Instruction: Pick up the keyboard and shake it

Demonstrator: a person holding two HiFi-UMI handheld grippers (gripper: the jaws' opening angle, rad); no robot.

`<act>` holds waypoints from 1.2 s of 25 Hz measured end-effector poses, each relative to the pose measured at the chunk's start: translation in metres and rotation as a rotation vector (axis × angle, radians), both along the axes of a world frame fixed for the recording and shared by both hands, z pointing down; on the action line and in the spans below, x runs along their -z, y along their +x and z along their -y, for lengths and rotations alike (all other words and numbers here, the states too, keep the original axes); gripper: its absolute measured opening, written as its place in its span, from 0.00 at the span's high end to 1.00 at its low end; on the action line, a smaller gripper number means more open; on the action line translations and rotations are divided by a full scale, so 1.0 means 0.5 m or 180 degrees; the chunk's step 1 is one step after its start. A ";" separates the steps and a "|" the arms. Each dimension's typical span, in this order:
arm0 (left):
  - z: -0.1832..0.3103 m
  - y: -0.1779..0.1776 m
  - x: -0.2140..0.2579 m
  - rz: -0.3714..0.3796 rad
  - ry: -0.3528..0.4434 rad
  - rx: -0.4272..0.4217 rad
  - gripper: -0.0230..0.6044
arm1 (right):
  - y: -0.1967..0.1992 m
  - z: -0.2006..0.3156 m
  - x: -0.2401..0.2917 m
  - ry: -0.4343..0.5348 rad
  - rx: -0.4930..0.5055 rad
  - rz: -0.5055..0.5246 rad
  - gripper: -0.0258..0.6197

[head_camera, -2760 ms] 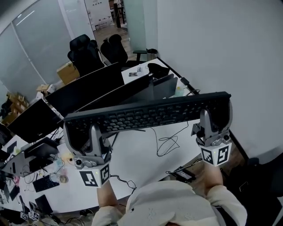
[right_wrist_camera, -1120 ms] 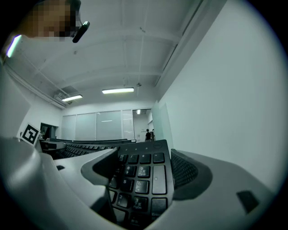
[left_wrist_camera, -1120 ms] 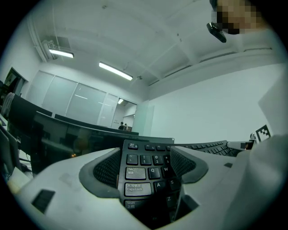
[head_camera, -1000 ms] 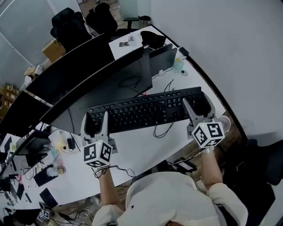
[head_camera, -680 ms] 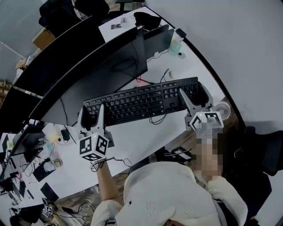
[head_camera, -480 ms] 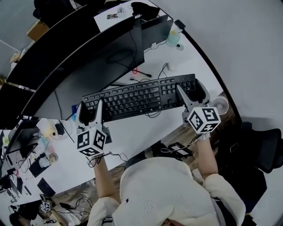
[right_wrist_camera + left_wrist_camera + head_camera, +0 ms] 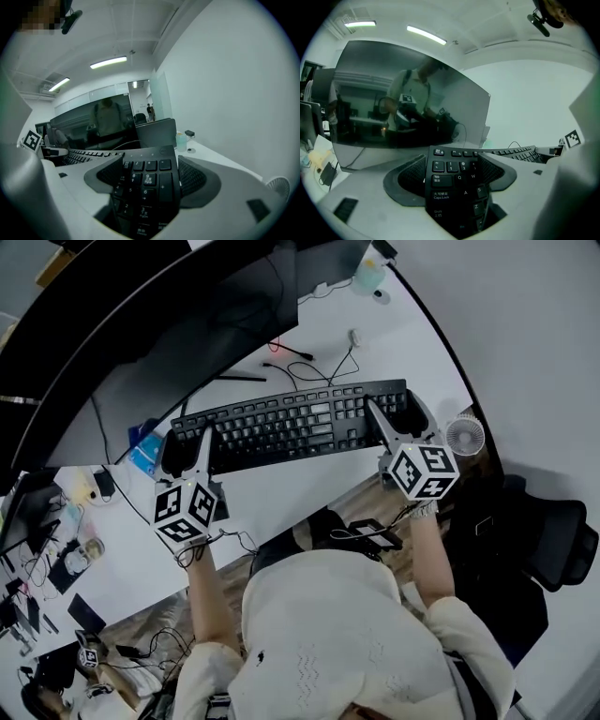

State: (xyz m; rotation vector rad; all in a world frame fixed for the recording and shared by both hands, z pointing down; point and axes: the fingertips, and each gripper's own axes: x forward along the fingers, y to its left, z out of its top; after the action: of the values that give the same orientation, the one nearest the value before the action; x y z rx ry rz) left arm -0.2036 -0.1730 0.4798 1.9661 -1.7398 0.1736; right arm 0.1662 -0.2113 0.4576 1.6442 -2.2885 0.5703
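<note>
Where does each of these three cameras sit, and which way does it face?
Head view: on the person's head, steeply down at desk and keyboard; shows arms, left gripper, right gripper.
Left gripper view: on the left gripper, along its jaws, clamped on the keyboard's Tab end, toward a monitor.
Right gripper view: on the right gripper, along its jaws clamped on the number-pad end.
Shared: the keyboard.

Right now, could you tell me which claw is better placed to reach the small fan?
Right, probably: the right claw grips the keyboard end beside the fan; the left claw holds the far end.
</note>
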 end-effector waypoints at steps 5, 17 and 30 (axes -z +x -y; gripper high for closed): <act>-0.010 0.013 -0.054 0.0007 -0.0187 -0.0060 0.44 | 0.014 -0.019 -0.064 -0.0224 -0.0045 0.0019 0.41; -0.046 0.012 -0.200 -0.0010 -0.0659 -0.0078 0.44 | 0.011 -0.055 -0.214 -0.0706 -0.0077 -0.0031 0.41; -0.102 0.004 -0.346 -0.0111 -0.0998 0.0001 0.44 | 0.000 -0.085 -0.350 -0.1024 0.0008 -0.0116 0.41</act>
State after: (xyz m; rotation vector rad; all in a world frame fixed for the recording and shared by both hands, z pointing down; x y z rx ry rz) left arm -0.2017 -0.1221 0.6527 1.7306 -1.5821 0.3851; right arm 0.1661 -0.1686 0.6327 1.4826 -2.0437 0.8498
